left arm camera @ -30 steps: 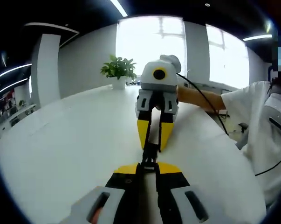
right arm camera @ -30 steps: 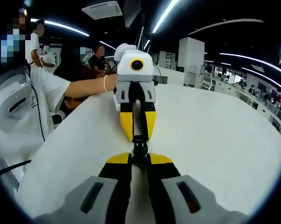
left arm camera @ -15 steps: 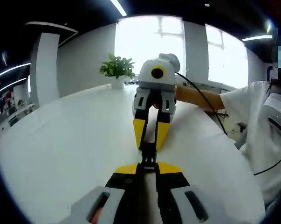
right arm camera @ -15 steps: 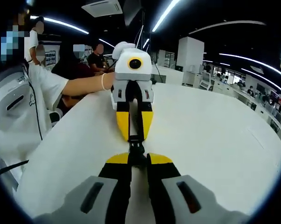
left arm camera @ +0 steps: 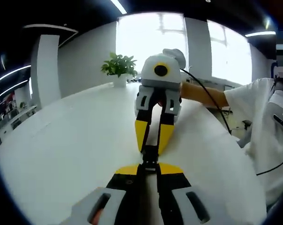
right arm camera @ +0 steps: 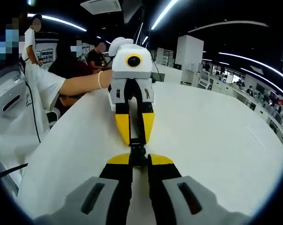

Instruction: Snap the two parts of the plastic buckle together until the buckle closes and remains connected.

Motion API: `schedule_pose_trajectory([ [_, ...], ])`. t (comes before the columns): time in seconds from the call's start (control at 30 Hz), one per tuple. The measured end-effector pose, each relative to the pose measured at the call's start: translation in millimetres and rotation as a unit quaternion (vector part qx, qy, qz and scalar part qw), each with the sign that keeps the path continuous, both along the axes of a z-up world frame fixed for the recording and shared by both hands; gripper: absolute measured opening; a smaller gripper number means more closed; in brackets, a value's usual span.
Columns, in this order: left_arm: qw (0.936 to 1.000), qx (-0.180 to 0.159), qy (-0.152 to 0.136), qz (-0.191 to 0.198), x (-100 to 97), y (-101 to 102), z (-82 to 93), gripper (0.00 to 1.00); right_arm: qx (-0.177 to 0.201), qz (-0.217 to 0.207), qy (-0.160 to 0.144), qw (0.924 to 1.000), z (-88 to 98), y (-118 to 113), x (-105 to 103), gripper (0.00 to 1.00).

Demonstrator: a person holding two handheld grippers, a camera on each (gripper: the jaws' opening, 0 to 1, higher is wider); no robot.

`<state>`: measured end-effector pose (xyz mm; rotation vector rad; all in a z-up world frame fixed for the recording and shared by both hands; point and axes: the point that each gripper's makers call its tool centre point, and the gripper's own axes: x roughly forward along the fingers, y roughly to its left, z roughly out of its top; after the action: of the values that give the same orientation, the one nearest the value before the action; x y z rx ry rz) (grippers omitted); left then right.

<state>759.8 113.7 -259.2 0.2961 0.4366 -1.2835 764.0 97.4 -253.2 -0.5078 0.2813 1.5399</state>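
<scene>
A small black plastic buckle sits between the two grippers, which face each other tip to tip just above the white table. My left gripper is shut on its near part, with a black strap running back between the jaws. The right gripper comes in from across, its yellow fingertips closed on the far part. In the right gripper view the buckle lies between my right gripper and the opposing left gripper. The two parts meet, but the frames do not show whether they are latched.
A potted plant stands at the table's far edge below a bright window. A person in a white shirt holds the grippers, with a forearm stretched over the table. Other people sit at the back.
Both grippers stay tip to tip on the buckle. The views shifted slightly and the opposing gripper rose a little in each view; the grips are unchanged.
</scene>
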Motion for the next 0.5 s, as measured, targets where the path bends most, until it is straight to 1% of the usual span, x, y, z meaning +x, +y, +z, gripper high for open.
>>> schedule_pose_trajectory([
  [0.23, 1.0, -0.001, 0.006, 0.0, 0.5, -0.1, -0.7, 0.12, 0.009, -0.007, 0.009, 0.9999, -0.7, -0.2, -1.5, 0.12],
  [0.27, 1.0, -0.003, 0.005, -0.002, 0.3, 0.2, -0.7, 0.12, 0.009, -0.007, 0.016, 0.9998, -1.0, -0.5, -3.2, 0.12],
  [0.3, 1.0, -0.005, -0.002, 0.0, 0.8, 0.1, -0.4, 0.12, 0.01, -0.007, 0.015, 0.9998, -1.0, -0.9, -3.1, 0.12],
  [0.33, 0.9999, -0.009, -0.011, 0.005, 2.0, 0.1, -0.1, 0.12, 0.014, -0.01, 0.007, 0.9998, -0.4, -1.5, -2.8, 0.13],
  [0.37, 0.9998, -0.011, -0.014, 0.006, 1.8, 0.6, -0.5, 0.12, 0.021, -0.009, 0.003, 0.9997, -0.2, -1.2, -2.5, 0.14],
  [0.43, 0.9998, -0.014, -0.012, 0.007, 2.5, 1.7, -0.2, 0.13, 0.029, -0.005, 0.024, 0.9993, 0.6, 0.2, -5.6, 0.17],
  [0.47, 0.9998, -0.014, -0.01, 0.009, 2.9, 2.4, 0.0, 0.14, 0.026, -0.006, 0.032, 0.9991, -0.6, -0.5, -7.3, 0.18],
  [0.5, 0.9998, -0.013, -0.012, 0.01, 2.9, 3.9, 0.2, 0.15, 0.027, -0.005, 0.029, 0.9992, 0.2, -0.2, -6.6, 0.19],
])
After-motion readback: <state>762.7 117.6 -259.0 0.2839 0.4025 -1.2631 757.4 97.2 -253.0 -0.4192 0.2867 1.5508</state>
